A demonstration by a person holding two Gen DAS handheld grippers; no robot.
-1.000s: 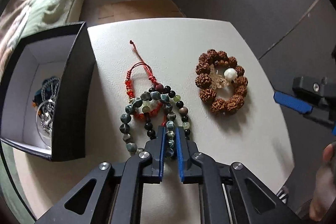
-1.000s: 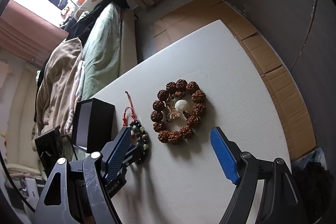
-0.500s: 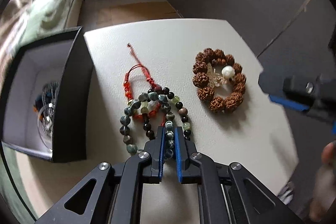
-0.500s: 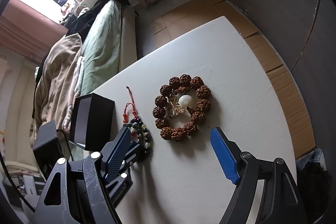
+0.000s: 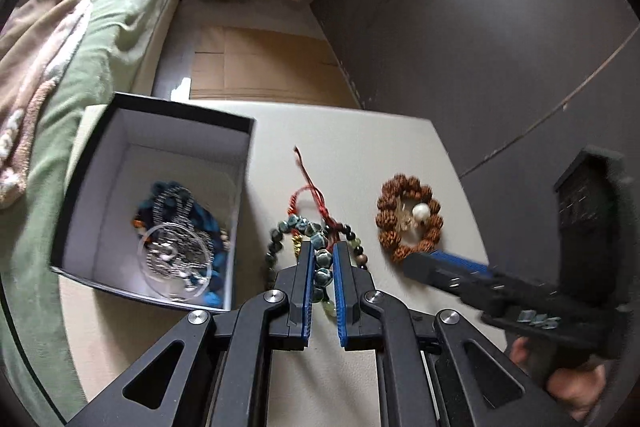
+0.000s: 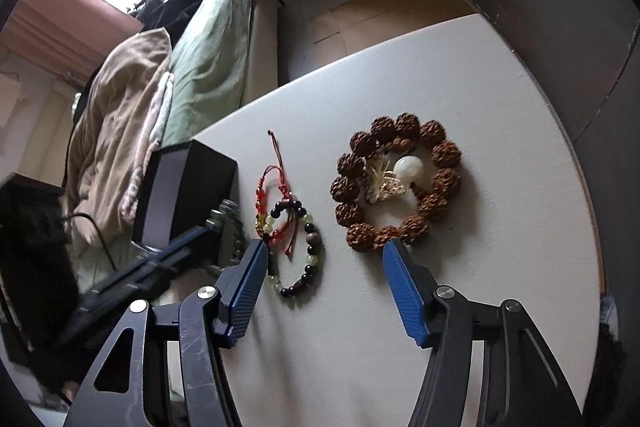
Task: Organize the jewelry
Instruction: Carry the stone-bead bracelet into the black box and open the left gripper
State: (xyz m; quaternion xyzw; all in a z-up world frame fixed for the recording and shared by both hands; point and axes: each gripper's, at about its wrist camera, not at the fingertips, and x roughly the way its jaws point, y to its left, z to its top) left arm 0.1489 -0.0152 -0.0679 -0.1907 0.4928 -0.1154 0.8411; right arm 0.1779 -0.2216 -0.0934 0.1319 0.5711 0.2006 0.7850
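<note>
- The left gripper (image 5: pixel 322 269) is pinched nearly closed on the green bead bracelet (image 5: pixel 320 259). Its blue pads clamp a few beads, so the loop can hang free and be carried as one piece.
- That bracelet appears lifted at the gripped end. In the right wrist view it is mostly hidden behind the left tool, so I cannot tell how much of it rests on the worktop (image 6: pixel 460 87).
- The black box (image 5: pixel 160 143) stands open just beside the bracelets, white inside, with silver and blue jewelry (image 5: pixel 176 247) already lying at its bottom. It is probably where the held bracelet goes.
- The red cord bracelet (image 6: pixel 276 183) and the dark-and-pale bead bracelet (image 6: pixel 308 259) lie overlapping on the worktop, so lifting one may drag the other.
- The right gripper (image 6: pixel 324 259) has just been narrowing its jaws and stands about half open, with nothing pressed between the pads.
- One of its fingertips (image 6: pixel 394 253) sits at the near edge of the brown seed bracelet (image 6: pixel 400 183), which lies flat with a white bead (image 6: pixel 408 167) inside its ring. That is likely its next pick.
</note>
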